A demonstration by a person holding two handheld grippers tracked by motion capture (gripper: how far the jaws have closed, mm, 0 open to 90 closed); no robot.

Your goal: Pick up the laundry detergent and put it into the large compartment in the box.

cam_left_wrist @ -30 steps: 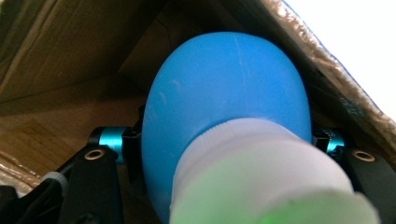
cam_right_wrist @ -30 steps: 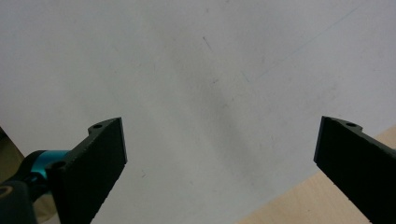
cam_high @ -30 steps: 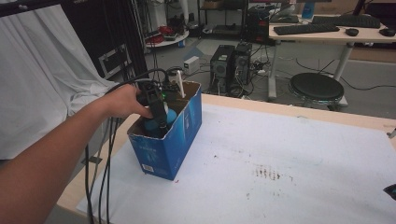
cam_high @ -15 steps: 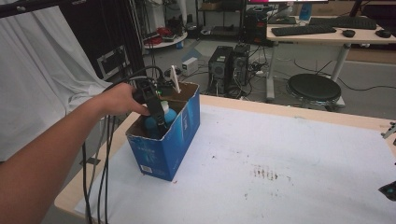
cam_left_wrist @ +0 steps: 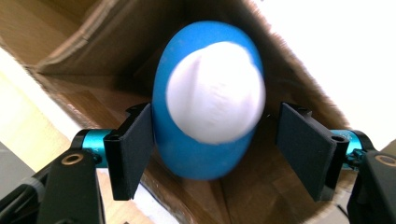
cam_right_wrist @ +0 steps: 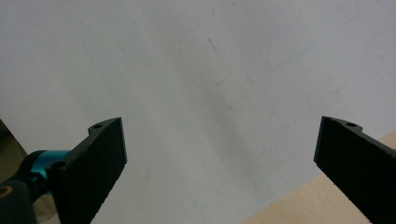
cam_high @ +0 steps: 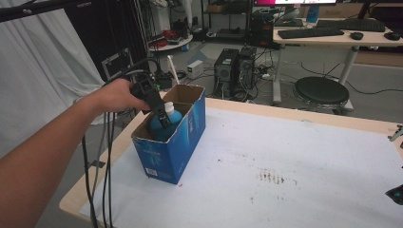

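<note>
A blue bottle (cam_left_wrist: 175, 154) with a white cap (cam_left_wrist: 215, 93) stands inside a blue cardboard box (cam_high: 178, 147) at the table's left. My left gripper (cam_left_wrist: 215, 154) hangs over the box with the bottle between its jaws. The jaws have just been opening: the right pad (cam_left_wrist: 303, 149) stands off the bottle, while the left pad sits close beside it. In the high view the left gripper (cam_high: 159, 114) points down into the box beside the bottle (cam_high: 171, 118). My right gripper (cam_right_wrist: 219, 158) is open over the white table cover with nothing between its jaws.
The white cover (cam_high: 285, 161) spreads over most of the wooden table, with a dark smudge (cam_high: 271, 176) near the middle. The right gripper (cam_high: 395, 194) rests at the table's right edge. Cables (cam_high: 107, 156) trail down from the left hand past the table's left edge.
The left gripper's jaws have come apart from the bottle, and the hand has lifted slightly above the box. The right gripper has stayed where it was.
</note>
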